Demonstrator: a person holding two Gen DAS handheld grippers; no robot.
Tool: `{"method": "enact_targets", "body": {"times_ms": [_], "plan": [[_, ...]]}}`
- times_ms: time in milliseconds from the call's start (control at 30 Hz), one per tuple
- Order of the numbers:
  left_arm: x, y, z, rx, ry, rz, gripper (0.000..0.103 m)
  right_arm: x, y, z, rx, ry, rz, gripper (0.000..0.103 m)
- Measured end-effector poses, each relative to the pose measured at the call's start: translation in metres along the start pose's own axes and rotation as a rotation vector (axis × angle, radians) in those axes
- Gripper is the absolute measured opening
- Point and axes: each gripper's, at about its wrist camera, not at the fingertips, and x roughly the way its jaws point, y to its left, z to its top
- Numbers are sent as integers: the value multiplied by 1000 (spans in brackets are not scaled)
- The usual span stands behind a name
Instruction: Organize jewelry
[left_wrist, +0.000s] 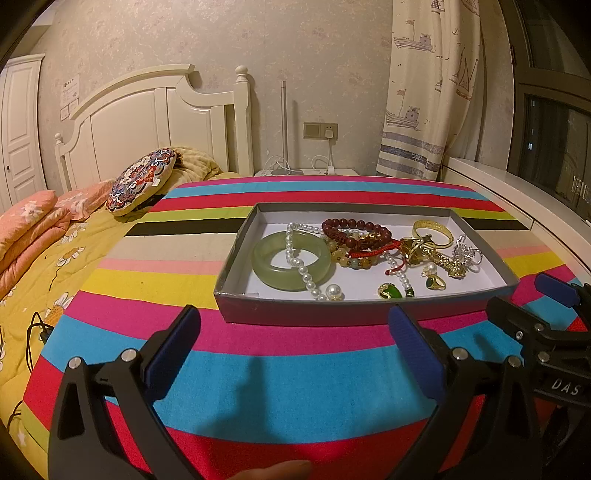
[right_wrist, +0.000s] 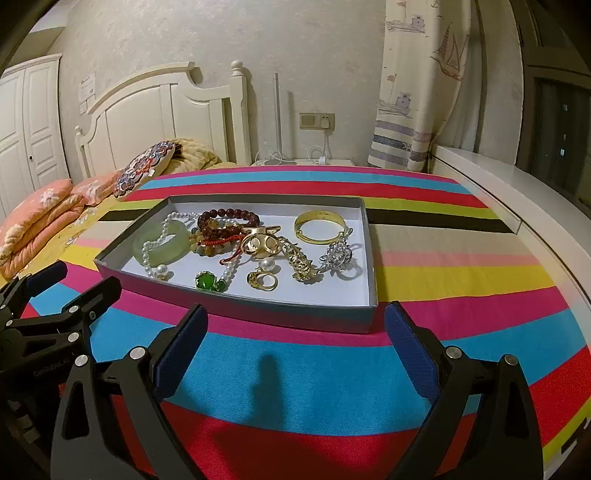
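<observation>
**Both grippers wide apart before a shallow box of tangled jewelry**

Left wrist view: the left gripper (left_wrist: 293, 334) hovers over a fuzzy striped cloth (left_wrist: 295, 384), its blue-padded jaws spread wide and holding nothing. At 12 o'clock from it sits a shallow grey cardboard box (left_wrist: 236, 306) with a white floor. Inside, at 10 o'clock, lies a smooth, pale green jade bangle (left_wrist: 269, 275), round and thick, with a pearl strand (left_wrist: 301, 267) draped across it. Dark red bead bracelets (left_wrist: 354, 230) knot with gold pieces at centre; what each gold piece is stays hard to make out. A plain gold bangle (left_wrist: 434, 230) lies at 1 o'clock. The right gripper (left_wrist: 554, 295) enters at 3 o'clock, partly cut off.

Right wrist view: the right gripper (right_wrist: 295, 332) also stands with jaws wide and empty. The box (right_wrist: 306, 314) lies at 11 o'clock, the jade bangle (right_wrist: 173, 254) at its left end. A lacy silver piece (right_wrist: 338, 254) sits near the right wall, and a green stone pendant (right_wrist: 204, 280) near the front. The left gripper (right_wrist: 51, 295) shows at 9 o'clock, its body cut off by the frame.
</observation>
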Motion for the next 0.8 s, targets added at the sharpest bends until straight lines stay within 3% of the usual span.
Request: {"method": "enact_targets", "body": {"times_ms": [800], "plan": [[1, -1, 1, -4, 12, -2, 101, 0, 0, 0, -3, 2, 1, 92]]}}
